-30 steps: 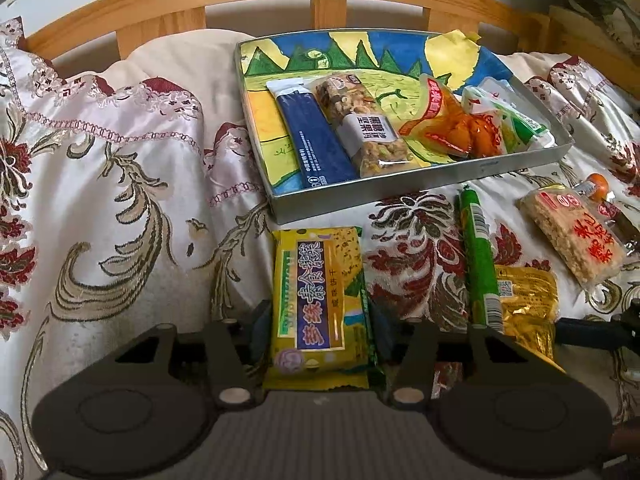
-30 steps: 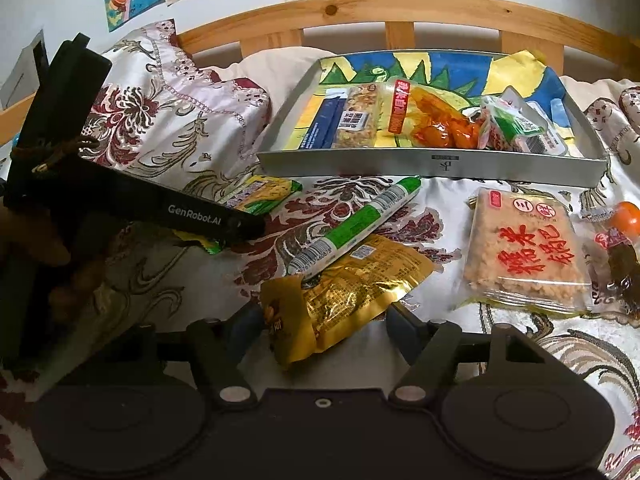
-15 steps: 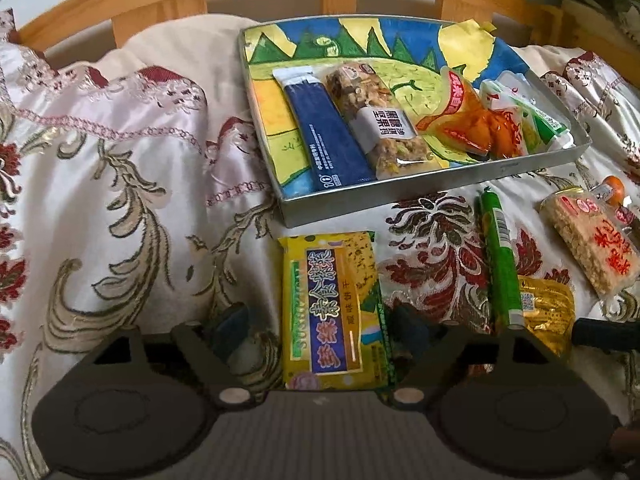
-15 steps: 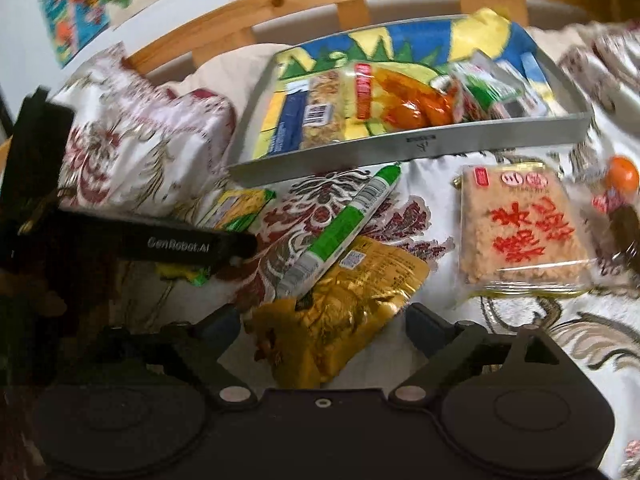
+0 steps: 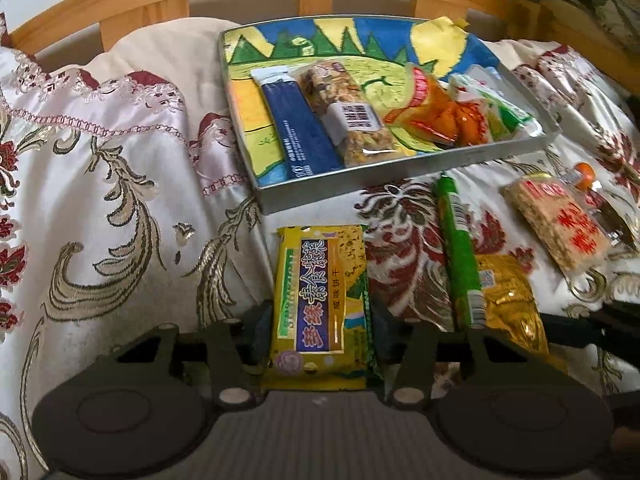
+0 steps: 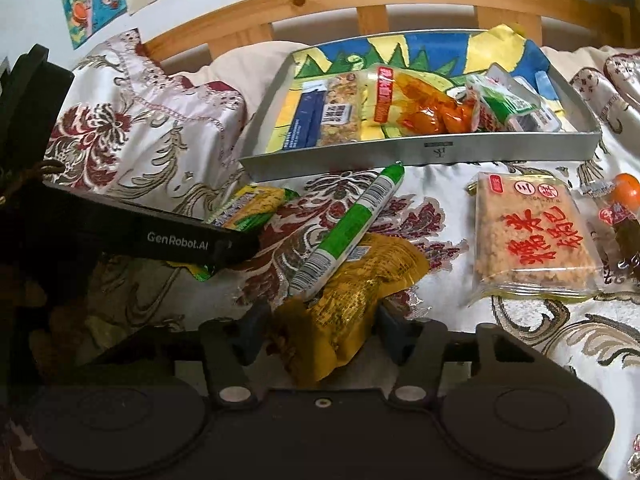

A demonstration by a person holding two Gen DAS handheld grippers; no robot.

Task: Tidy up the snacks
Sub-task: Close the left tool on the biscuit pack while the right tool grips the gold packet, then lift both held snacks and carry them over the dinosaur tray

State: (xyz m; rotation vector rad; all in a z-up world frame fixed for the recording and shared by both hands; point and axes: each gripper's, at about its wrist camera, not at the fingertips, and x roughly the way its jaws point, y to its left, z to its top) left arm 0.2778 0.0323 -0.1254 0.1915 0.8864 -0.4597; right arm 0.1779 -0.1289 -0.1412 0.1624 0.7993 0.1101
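Snacks lie loose on the bed's embroidered cover (image 5: 120,208), near the tray (image 5: 400,178) that already carries several packets, likely their destination. Left hand-held gripper (image 5: 318,322) straddles the yellow biscuit pack (image 5: 320,300), jaws closing with both pads at its edges. Right hand-held gripper (image 6: 320,326) likewise closes around the gold pouch (image 6: 352,292), whose far end lies under the green sausage stick (image 6: 348,228), so lifting may tip it.
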